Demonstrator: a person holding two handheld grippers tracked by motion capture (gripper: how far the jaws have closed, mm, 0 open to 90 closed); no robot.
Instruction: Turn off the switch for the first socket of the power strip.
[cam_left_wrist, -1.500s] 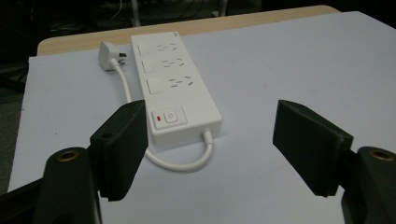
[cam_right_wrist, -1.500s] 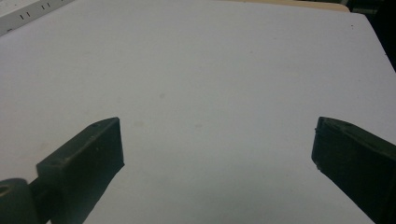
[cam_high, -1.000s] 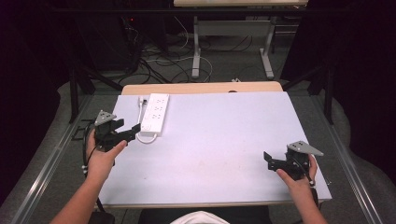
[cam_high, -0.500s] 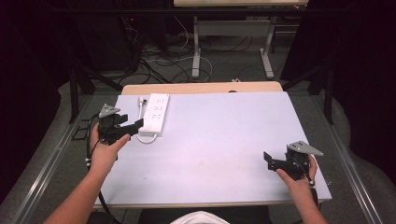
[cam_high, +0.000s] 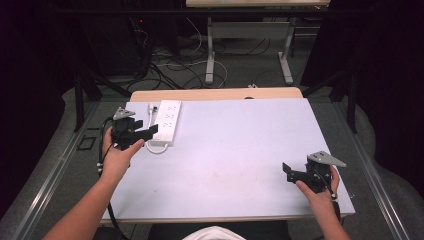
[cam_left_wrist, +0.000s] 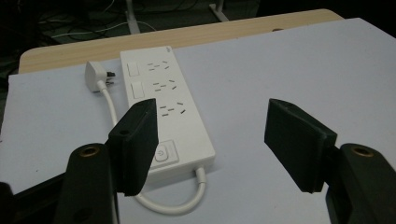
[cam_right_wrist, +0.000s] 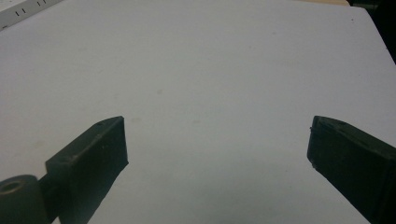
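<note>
Power strip (cam_high: 165, 121) at 10 o'clock on tabletop (cam_high: 240, 150), long axis 12–6. Left tongs (cam_high: 150, 132) spread, just beside its near end; right tongs (cam_high: 289, 172) spread, well apart at 4 o'clock.

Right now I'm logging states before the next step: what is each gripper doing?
Left gripper: open, holding nothing, near the power strip.
Right gripper: open, holding nothing, over bare table.

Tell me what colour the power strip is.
White; the power strip shows best in the left gripper view.
</note>
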